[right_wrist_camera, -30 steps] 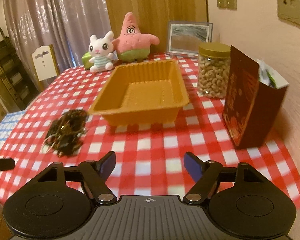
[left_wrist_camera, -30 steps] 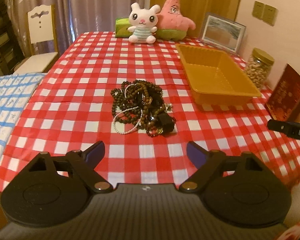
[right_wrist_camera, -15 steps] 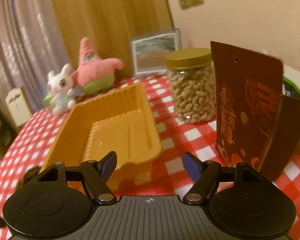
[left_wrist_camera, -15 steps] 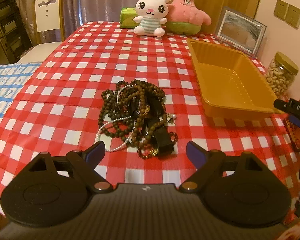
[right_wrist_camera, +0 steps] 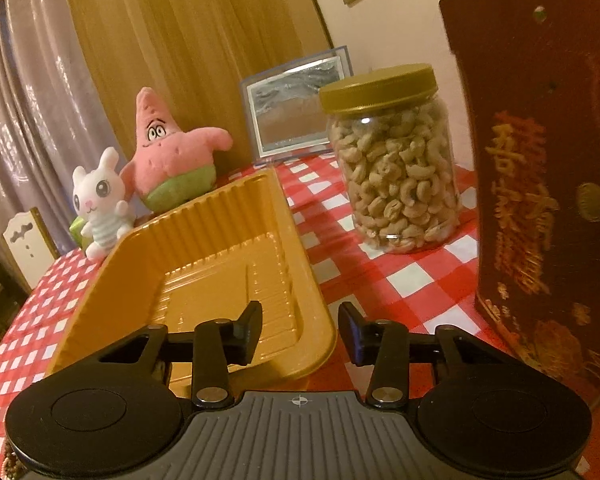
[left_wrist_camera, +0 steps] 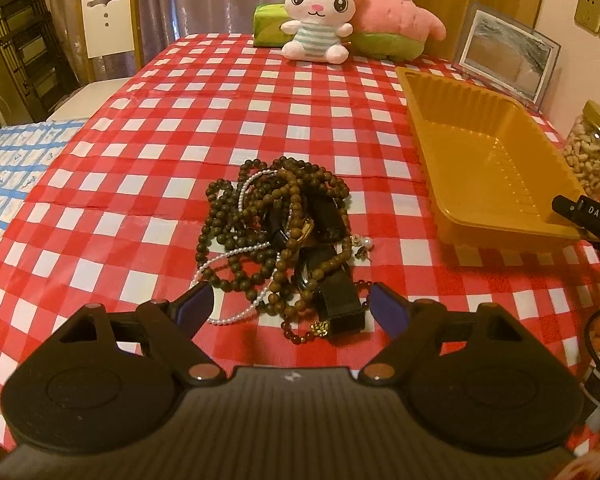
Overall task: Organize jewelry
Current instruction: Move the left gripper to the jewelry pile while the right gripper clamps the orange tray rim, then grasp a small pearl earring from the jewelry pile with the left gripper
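Nearest in the left wrist view, the left gripper (left_wrist_camera: 290, 306) hangs just above the red-checked cloth (left_wrist_camera: 140, 184) with its jaws spread wide and nothing between them. The near end of the jewelry pile (left_wrist_camera: 278, 240) lies between the two tips, though whether the tips touch the cloth cannot be told. The pile is one tangle: brown bead strings, a thin white pearl strand (left_wrist_camera: 236, 246), a black strap (left_wrist_camera: 338, 300) at the near side and a small earring (left_wrist_camera: 366, 243) at its right edge. Nothing has been drawn out of it.

To the right and a little farther sits the yellow tray (left_wrist_camera: 496, 232), bare inside in both views. In the right wrist view the right gripper (right_wrist_camera: 300, 330) is at the tray's near right corner, jaws partly apart and holding nothing; the corner rim (right_wrist_camera: 320, 344) lies between its fingers, seemingly not pinched yet. Its black tip also shows at the right edge of the left wrist view, beside the tray.

Right of the tray stand a nut jar (right_wrist_camera: 396, 168) and a dark red box (right_wrist_camera: 540, 184). Farthest are a photo frame (right_wrist_camera: 296, 108) and two plush toys (left_wrist_camera: 320, 20) at the table's back edge.

By my reading the task is barely begun: no piece is sorted or in the tray. What is left looks like everything, namely picking the strands apart and laying each in the tray, with the right gripper probably steadying it.
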`<move>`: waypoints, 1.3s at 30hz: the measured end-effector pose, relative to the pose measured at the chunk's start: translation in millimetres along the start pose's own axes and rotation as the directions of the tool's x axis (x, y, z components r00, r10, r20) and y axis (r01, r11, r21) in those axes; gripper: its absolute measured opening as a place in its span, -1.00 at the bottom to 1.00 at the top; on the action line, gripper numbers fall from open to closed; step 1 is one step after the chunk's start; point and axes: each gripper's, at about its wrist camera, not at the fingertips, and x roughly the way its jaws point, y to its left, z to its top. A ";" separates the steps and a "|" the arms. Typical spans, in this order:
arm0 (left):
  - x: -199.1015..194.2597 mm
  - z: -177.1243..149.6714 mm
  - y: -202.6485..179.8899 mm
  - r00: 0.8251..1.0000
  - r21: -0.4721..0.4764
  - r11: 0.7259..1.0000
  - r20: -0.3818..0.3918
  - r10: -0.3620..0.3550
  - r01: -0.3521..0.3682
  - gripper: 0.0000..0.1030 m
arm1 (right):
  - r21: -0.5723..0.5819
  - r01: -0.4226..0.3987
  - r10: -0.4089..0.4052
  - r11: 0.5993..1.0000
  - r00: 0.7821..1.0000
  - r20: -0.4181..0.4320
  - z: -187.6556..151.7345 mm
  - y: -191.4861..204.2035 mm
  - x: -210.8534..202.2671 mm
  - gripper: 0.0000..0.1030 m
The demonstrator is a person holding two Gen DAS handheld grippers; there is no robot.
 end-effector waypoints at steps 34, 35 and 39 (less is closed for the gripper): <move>60.5 23.8 -52.1 0.990 0.303 0.943 -0.069 -0.124 0.139 -0.82 | -0.265 -0.106 0.079 0.958 0.991 -0.110 31.1 -2.6 -12.0 -0.93; 63.0 24.2 -51.6 0.989 0.305 0.942 -0.074 -0.124 0.141 -0.82 | -0.265 -0.104 0.078 0.959 0.991 -0.109 30.7 -2.9 -12.3 -0.93; 71.5 27.7 -49.2 0.985 0.310 0.937 -0.098 -0.139 0.163 -0.84 | -0.268 -0.100 0.073 0.958 0.991 -0.110 31.3 -2.4 -12.9 -0.93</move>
